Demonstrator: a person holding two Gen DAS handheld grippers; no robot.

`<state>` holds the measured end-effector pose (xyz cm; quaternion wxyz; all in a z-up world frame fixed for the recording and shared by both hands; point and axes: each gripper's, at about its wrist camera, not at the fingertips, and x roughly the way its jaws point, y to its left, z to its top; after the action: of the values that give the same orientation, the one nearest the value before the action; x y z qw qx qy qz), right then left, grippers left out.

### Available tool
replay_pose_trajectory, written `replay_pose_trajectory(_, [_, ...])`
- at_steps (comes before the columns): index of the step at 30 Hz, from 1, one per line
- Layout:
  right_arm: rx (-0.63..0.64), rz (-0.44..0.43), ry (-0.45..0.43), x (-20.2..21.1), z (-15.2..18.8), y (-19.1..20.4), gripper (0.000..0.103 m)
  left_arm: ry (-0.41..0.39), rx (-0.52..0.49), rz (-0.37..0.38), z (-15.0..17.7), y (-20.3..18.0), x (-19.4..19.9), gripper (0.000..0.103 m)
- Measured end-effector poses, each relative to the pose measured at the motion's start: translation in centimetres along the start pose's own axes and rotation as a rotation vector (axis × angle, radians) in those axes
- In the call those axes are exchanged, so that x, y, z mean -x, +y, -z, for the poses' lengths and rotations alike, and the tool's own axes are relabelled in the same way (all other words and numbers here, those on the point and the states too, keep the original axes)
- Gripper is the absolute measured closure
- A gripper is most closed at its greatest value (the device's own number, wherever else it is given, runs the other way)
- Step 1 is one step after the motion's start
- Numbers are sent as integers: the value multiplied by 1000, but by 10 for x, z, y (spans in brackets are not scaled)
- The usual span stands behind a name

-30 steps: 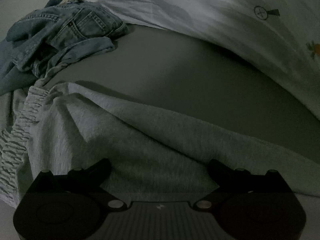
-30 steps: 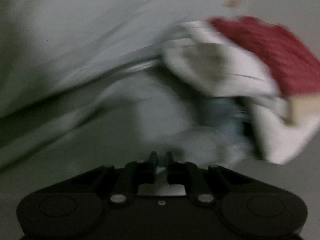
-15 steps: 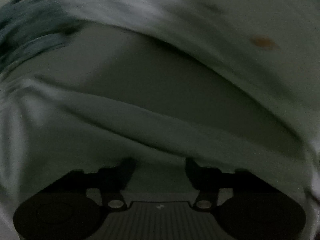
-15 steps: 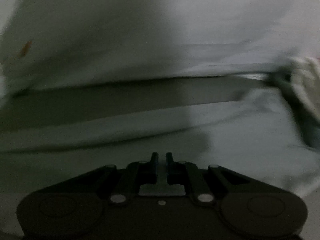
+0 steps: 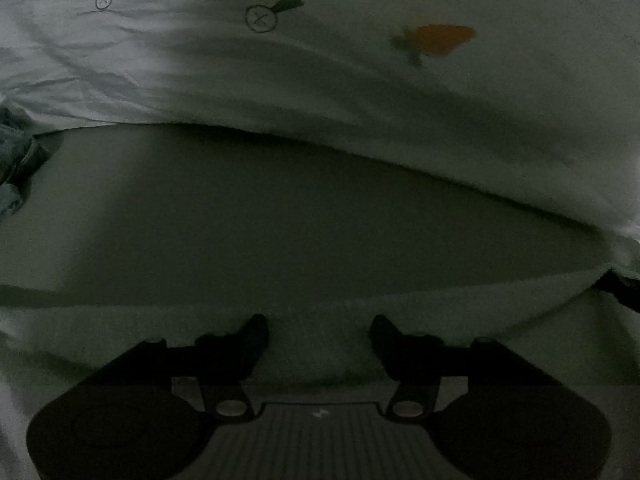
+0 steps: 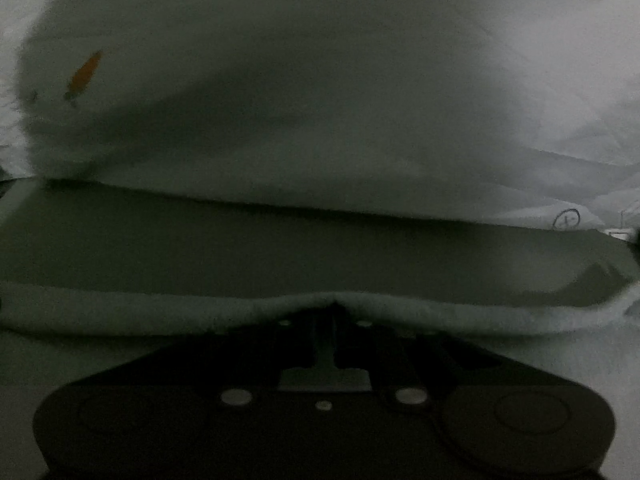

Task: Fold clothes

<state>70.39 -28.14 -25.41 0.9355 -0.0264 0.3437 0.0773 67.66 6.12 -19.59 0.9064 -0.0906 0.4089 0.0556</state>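
A grey sweat garment [image 5: 440, 320] lies across the bottom of the left wrist view, on a dark grey bed surface [image 5: 300, 208]. My left gripper [image 5: 318, 332] sits low over it. Its jaws stand apart and are opening, with grey cloth lying between the fingers and no visible pinch. In the right wrist view the same garment's edge [image 6: 160, 312] runs across the frame and peaks at my right gripper [image 6: 329, 312]. The narrow jaws pinch that peak of cloth while starting to open. The light is very dim.
A crumpled white duvet [image 5: 400, 112] with small printed figures and an orange carrot print [image 5: 440, 40] rises behind the bed surface in both views, duvet [image 6: 320, 100]. Blue jeans [image 5: 12, 152] show at the left edge of the left wrist view.
Both views have swung sideways: the jeans slid to the left edge, and the red and white clothes left the right view. My left jaws went from wide to narrower. The right grip stays on the cloth.
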Motion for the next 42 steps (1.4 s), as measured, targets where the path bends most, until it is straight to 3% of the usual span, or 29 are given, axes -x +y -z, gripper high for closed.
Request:
replay_pose_trajectory(5, [-78, 24, 9, 9, 2, 2, 81, -6, 36, -64, -14, 7, -12, 44])
replay_pose_trajectory(7, [-112, 3, 1, 24, 8, 7, 77, -7, 92, -85, -15, 15, -8, 44])
replay_pose_trajectory(10, [-162, -72, 29, 50, 25, 20, 72, -15, 151, -49, -9, 23, 9, 43])
replay_pose_trajectory(15, [-181, -112, 79, 87, 52, 45, 61, -11, 163, -94, 16, 29, 49, 33])
replay_pose_trajectory(24, [-433, -165, 148, 143, 98, 38, 58, 10, 439, -88, 98, 91, 130, 32])
replay_pose_trajectory(27, [-588, -199, 166, 155, 116, 31, 57, -4, 492, -101, 124, 108, 159, 31])
replay_pose_trajectory(33, [-1025, -333, 174, 165, 166, 19, 52, -14, 615, -122, 168, 144, 187, 27])
replay_pose_trajectory(37, [-1288, -413, 135, 168, 196, 10, 42, -24, 710, -121, 177, 169, 186, 26])
replay_pose_trajectory(39, [-1361, -435, 104, 171, 206, 8, 41, -40, 742, -117, 176, 181, 185, 23])
replay_pose_trajectory(42, [-1357, -442, 87, 175, 208, 10, 36, -52, 772, -131, 173, 196, 179, 20])
